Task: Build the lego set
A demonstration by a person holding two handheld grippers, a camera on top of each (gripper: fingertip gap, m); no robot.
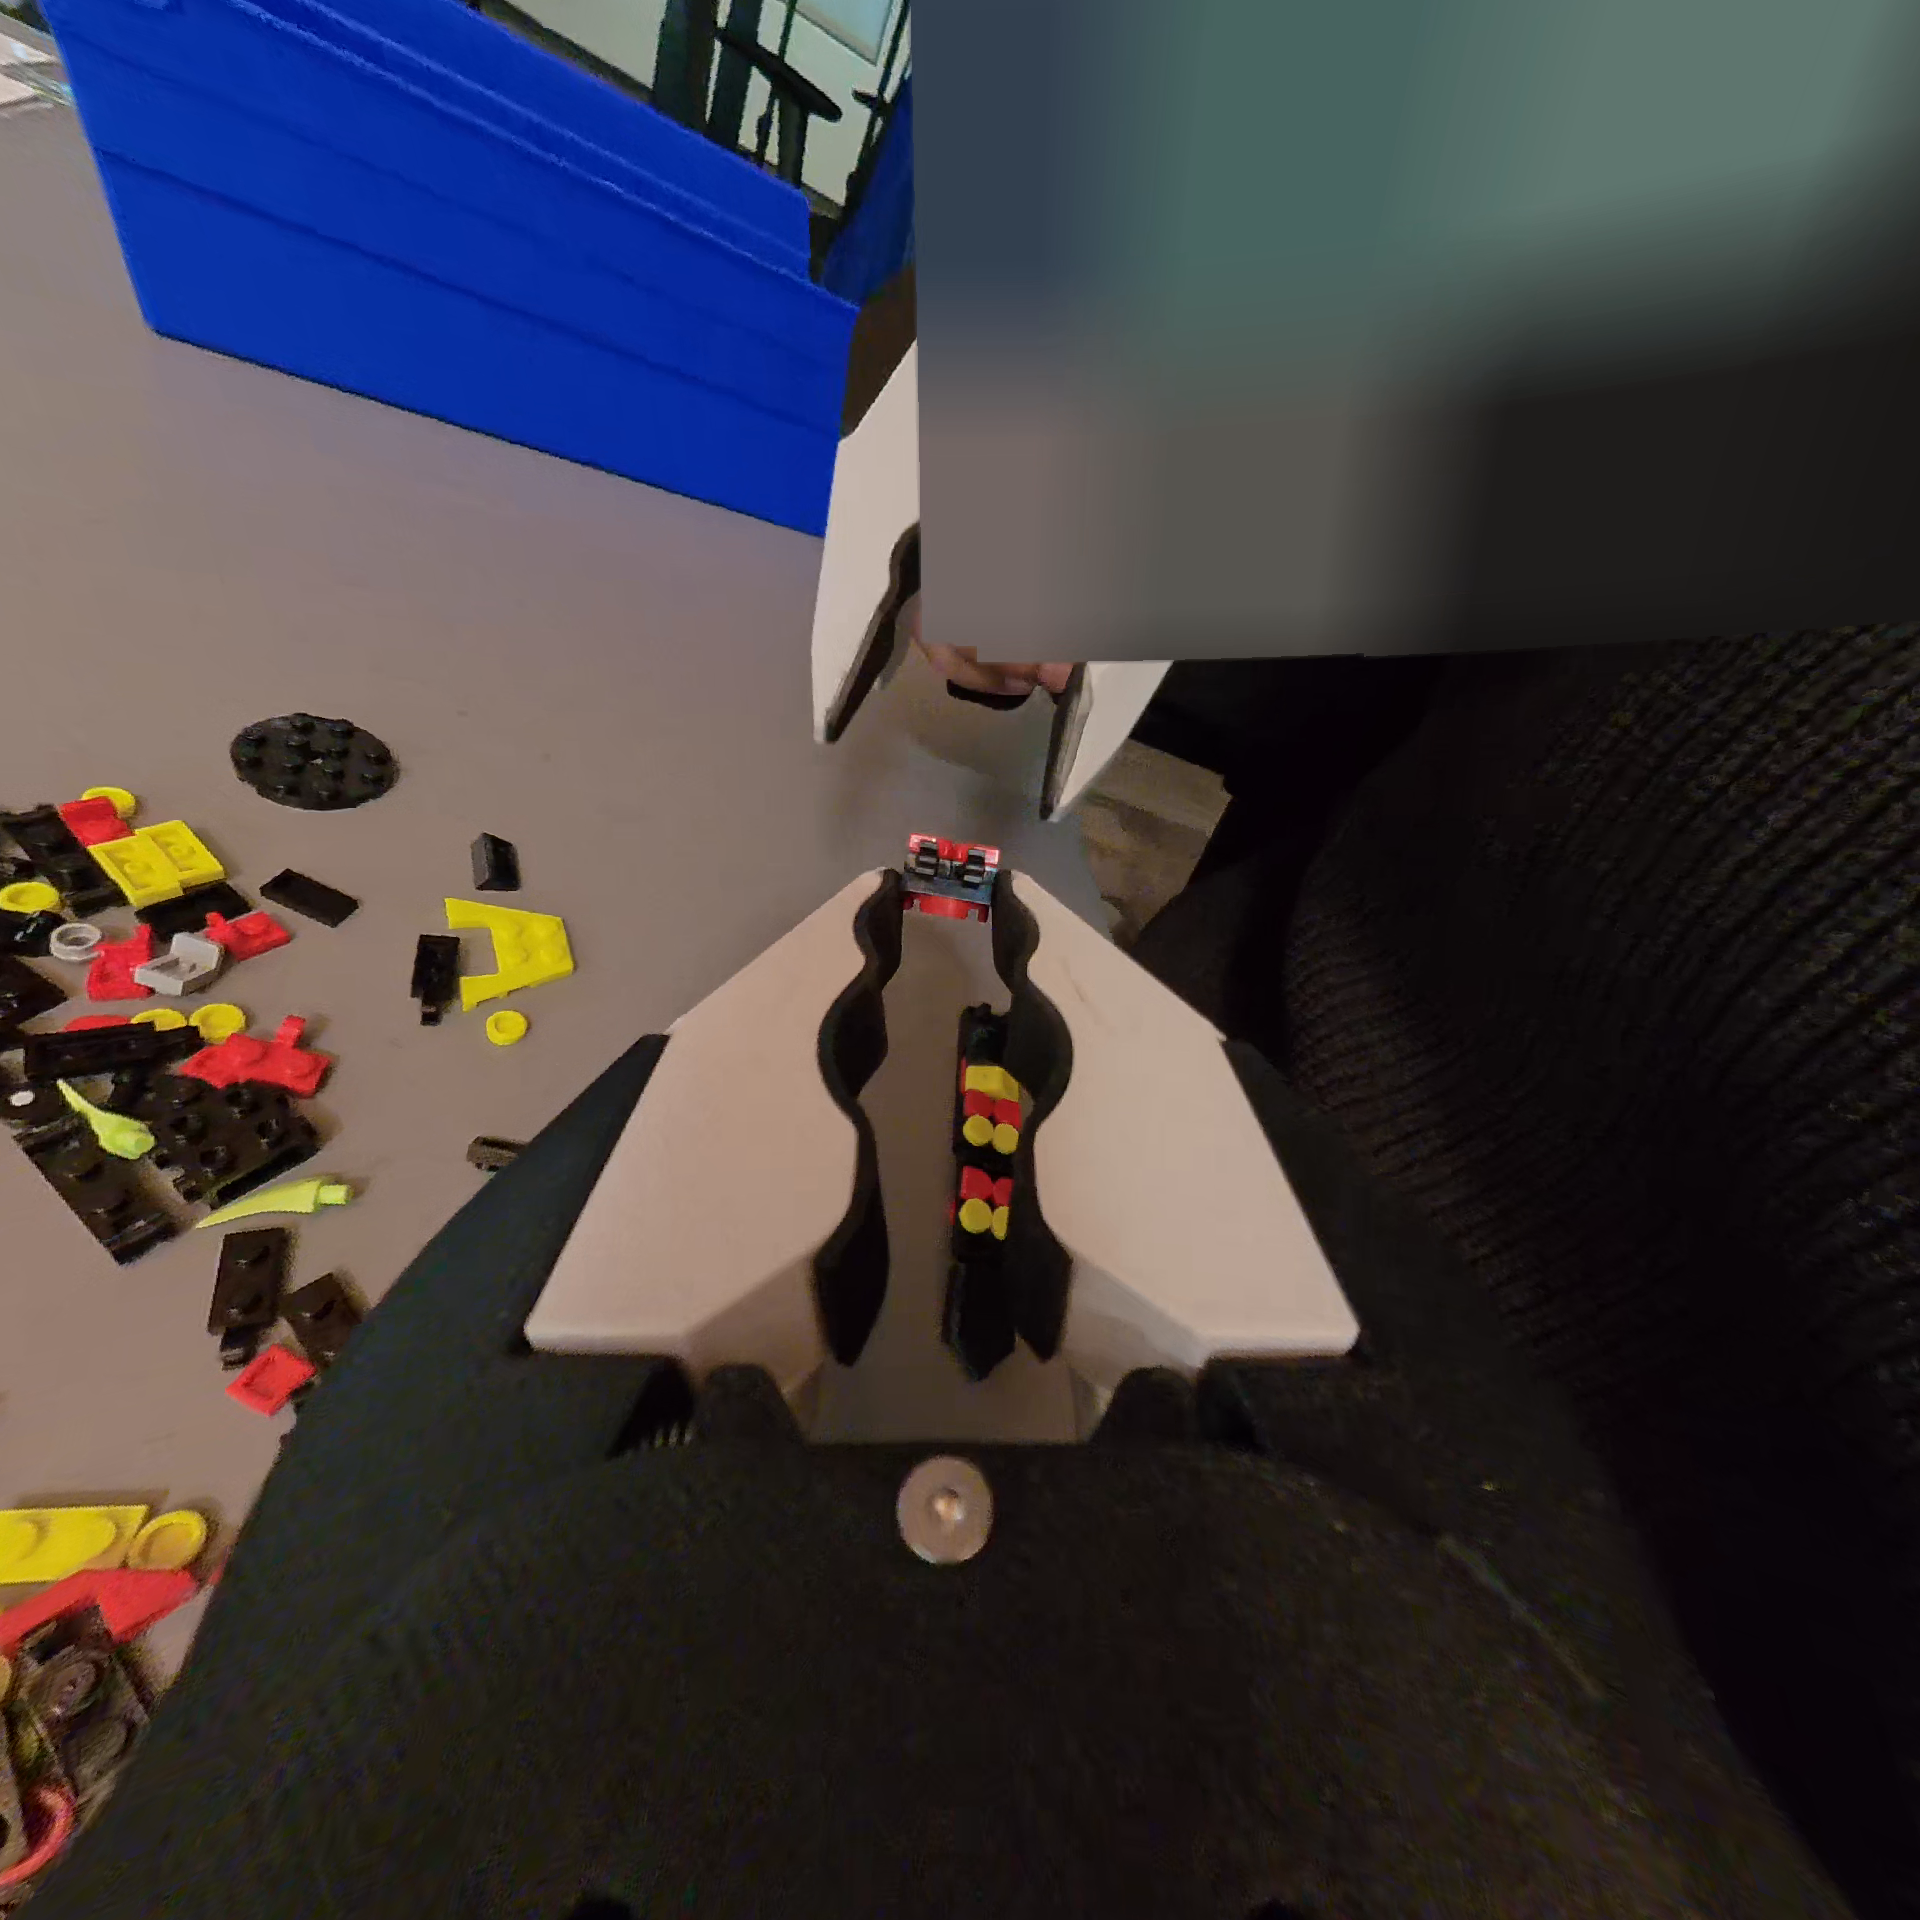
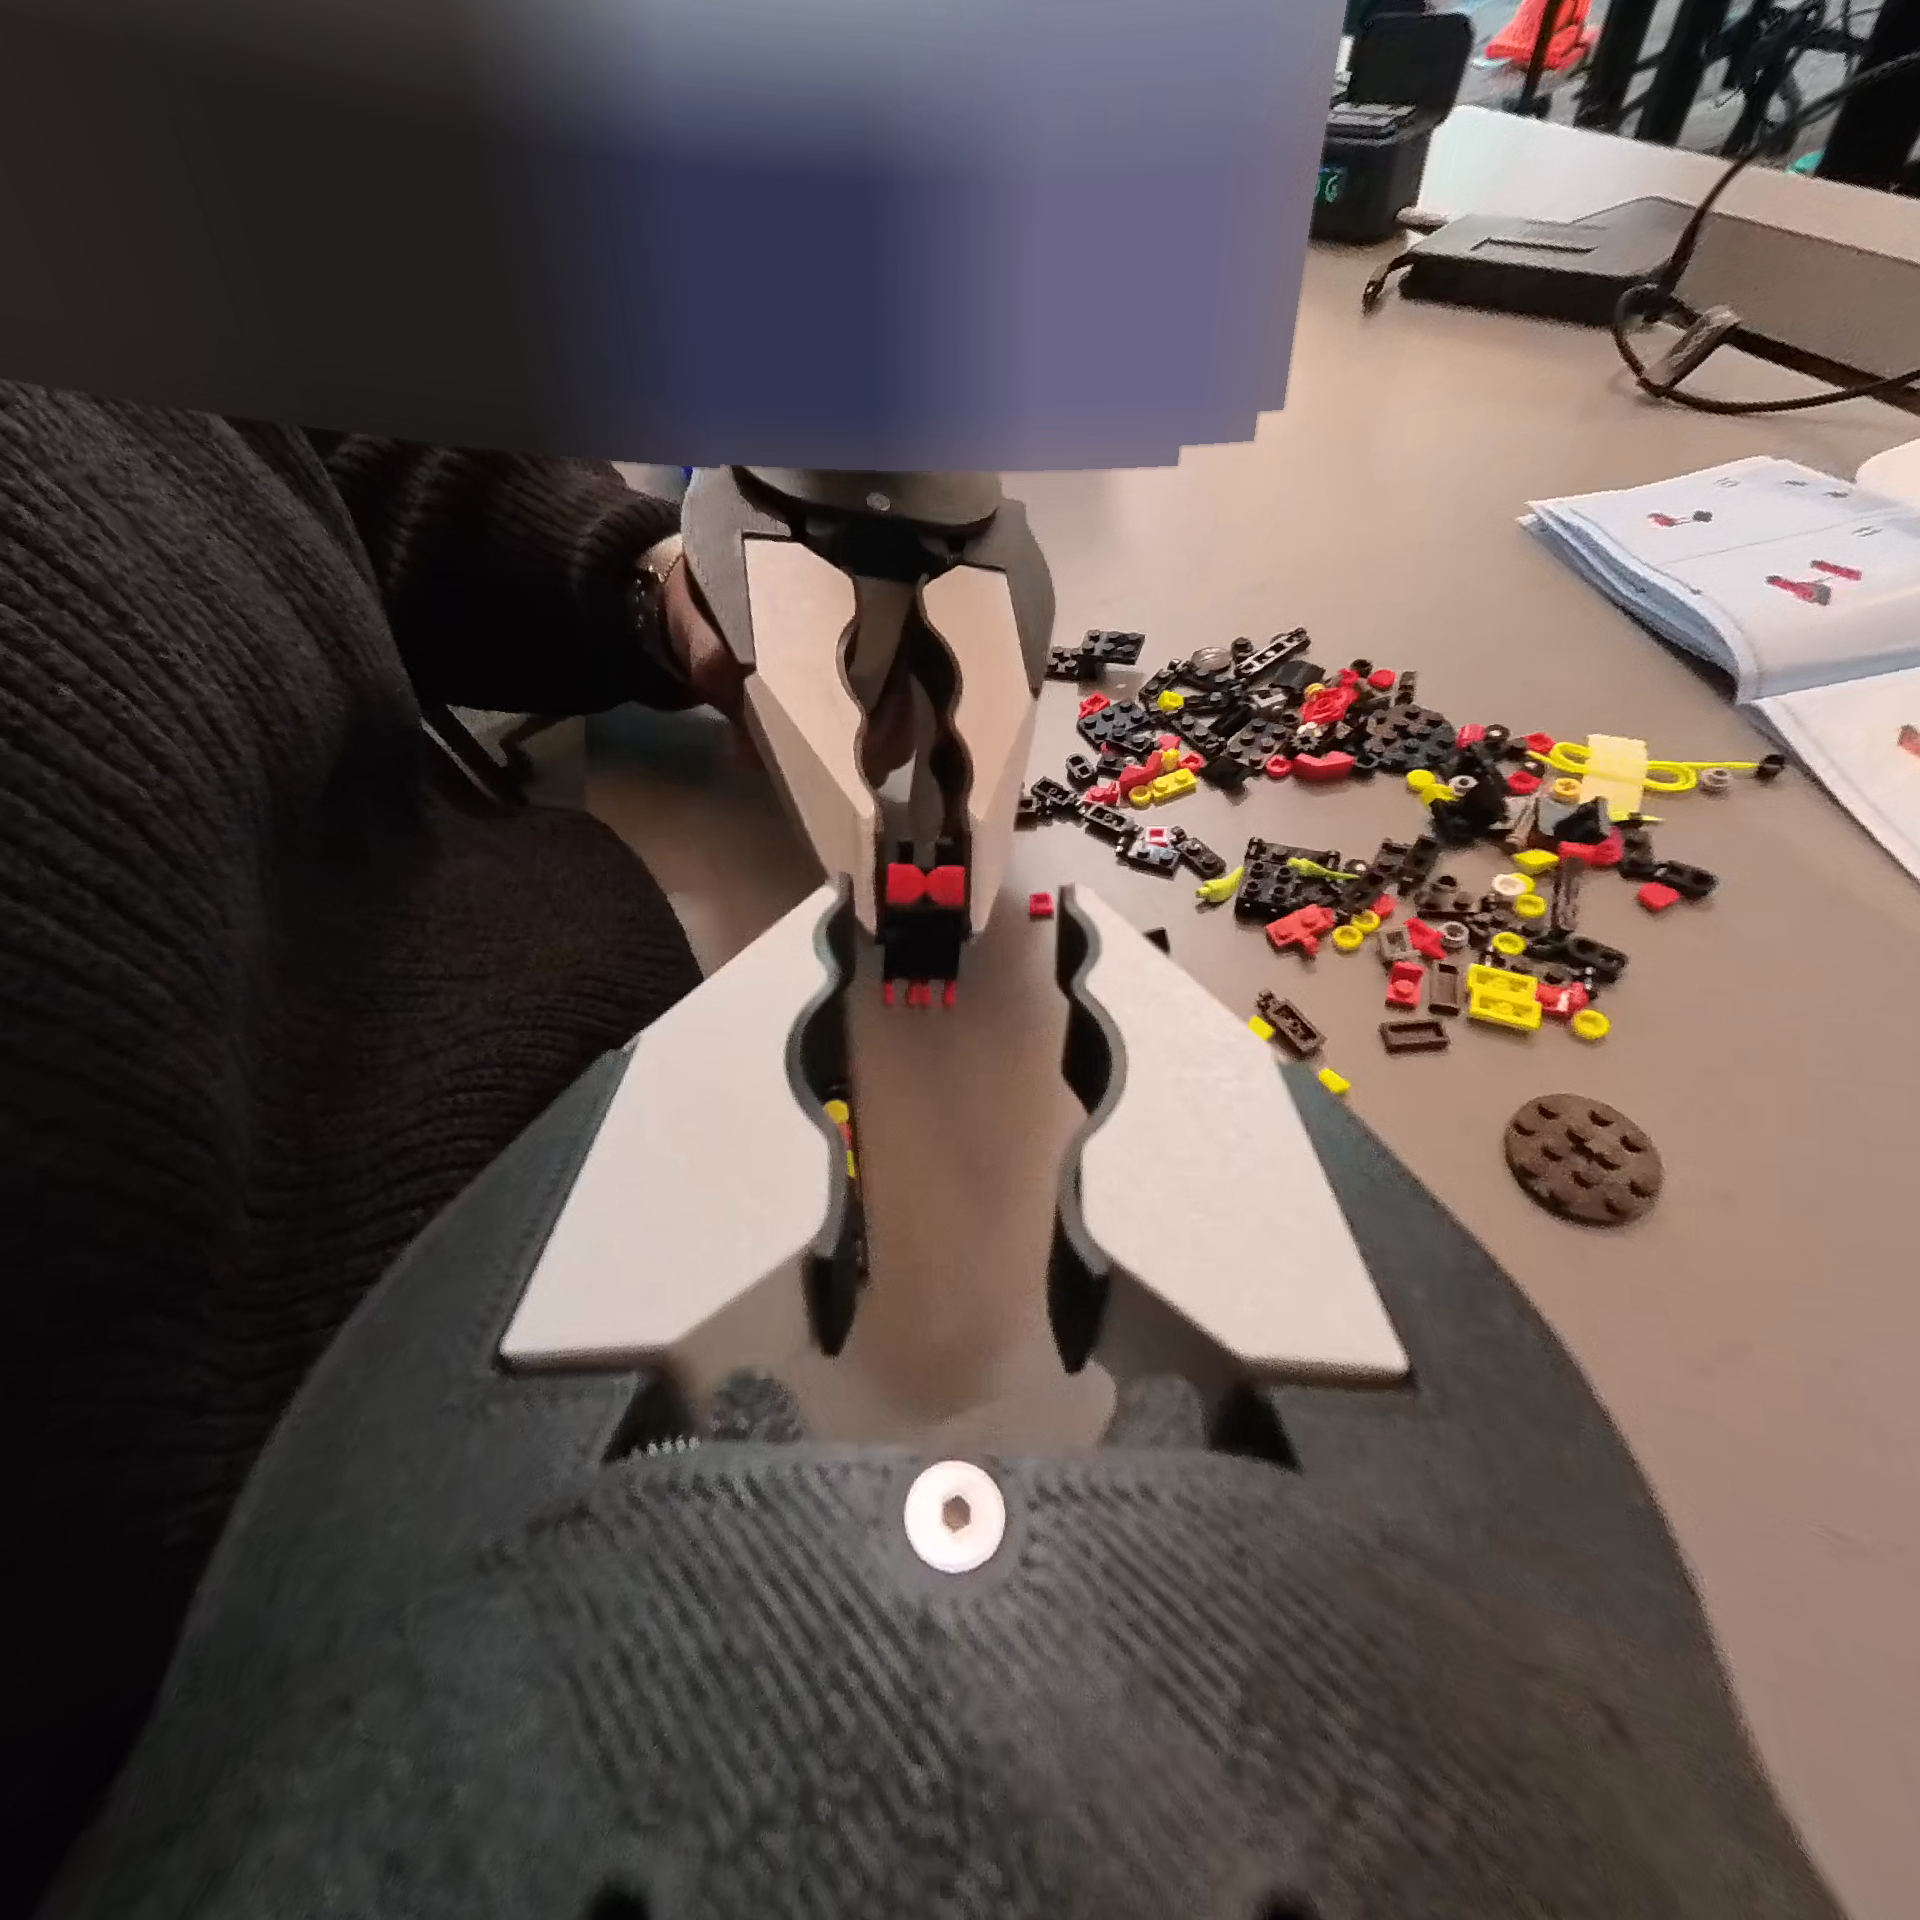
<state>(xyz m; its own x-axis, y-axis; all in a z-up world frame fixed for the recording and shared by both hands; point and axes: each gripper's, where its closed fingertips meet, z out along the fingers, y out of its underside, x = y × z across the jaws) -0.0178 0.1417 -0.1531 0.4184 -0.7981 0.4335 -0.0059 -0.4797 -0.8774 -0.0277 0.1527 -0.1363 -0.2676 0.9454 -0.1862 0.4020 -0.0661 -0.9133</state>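
Note:
My left gripper (image 1: pixel 948 883) is shut on a small black and red lego assembly (image 1: pixel 948 868), held at the fingertips above the grey table. In the right wrist view the left gripper (image 2: pixel 923 914) faces me with that assembly (image 2: pixel 923 925) hanging down, red pegs at its bottom. My right gripper (image 2: pixel 956 904) is open and empty, its tips on either side of the assembly; in the left wrist view it (image 1: pixel 940 774) sits just beyond it. A long black strip with red and yellow studs (image 1: pixel 985 1143) shows between the left fingers; I cannot tell whether it is held.
Loose black, red and yellow pieces (image 1: pixel 156 1039) lie left of the left gripper, also in the right wrist view (image 2: pixel 1403 831). A black round plate (image 1: pixel 314 758) (image 2: pixel 1582 1158) lies apart. A blue bin (image 1: pixel 468 260) stands behind. An open instruction booklet (image 2: pixel 1745 582) lies far right. A person's dark sleeve (image 2: pixel 260 831) fills the left. My two grippers' fingertips are within a few centimetres of each other.

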